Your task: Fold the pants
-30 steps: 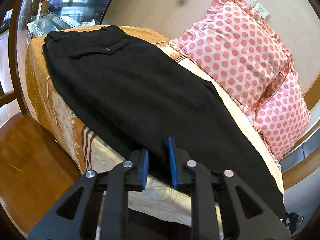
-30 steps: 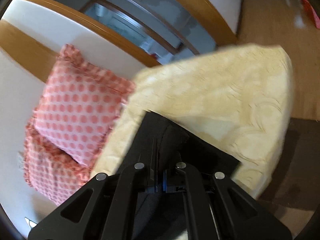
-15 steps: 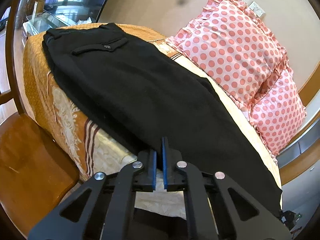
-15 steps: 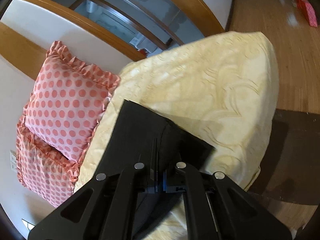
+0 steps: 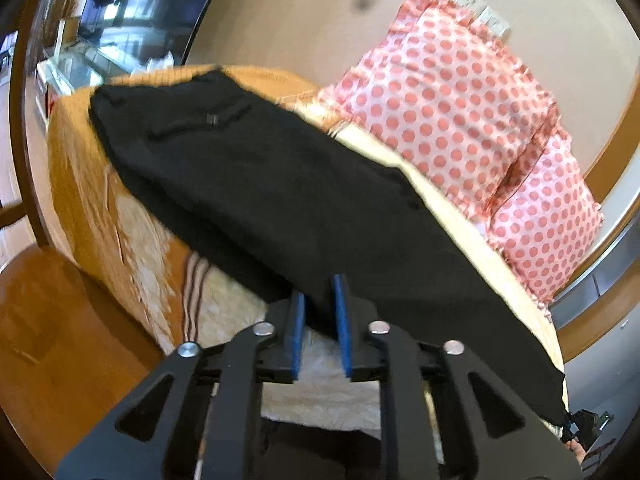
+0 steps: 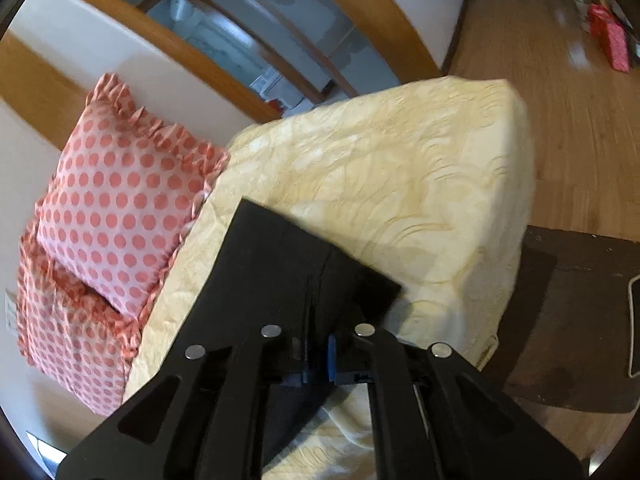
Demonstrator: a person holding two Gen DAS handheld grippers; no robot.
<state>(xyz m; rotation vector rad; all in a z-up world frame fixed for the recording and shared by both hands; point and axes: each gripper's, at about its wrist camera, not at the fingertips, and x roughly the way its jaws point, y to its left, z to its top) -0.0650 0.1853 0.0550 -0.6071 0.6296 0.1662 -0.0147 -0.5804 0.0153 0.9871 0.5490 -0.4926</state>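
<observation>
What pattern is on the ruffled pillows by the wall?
Coral-pink polka dots on the pale pink ruffled pillows, clearest in the left wrist view.

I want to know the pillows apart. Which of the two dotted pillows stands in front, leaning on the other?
The paler pink pillow stands in front. The one behind it has a darker, salmon ground and is half hidden.

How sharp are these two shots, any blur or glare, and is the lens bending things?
Left wrist view: motion-smeared, the black pants and polka-dot pillows look soft, the wood frame bows with fisheye curving. Right wrist view: mostly sharp, slightly soft at the edges; glare on the wood floor.
</observation>
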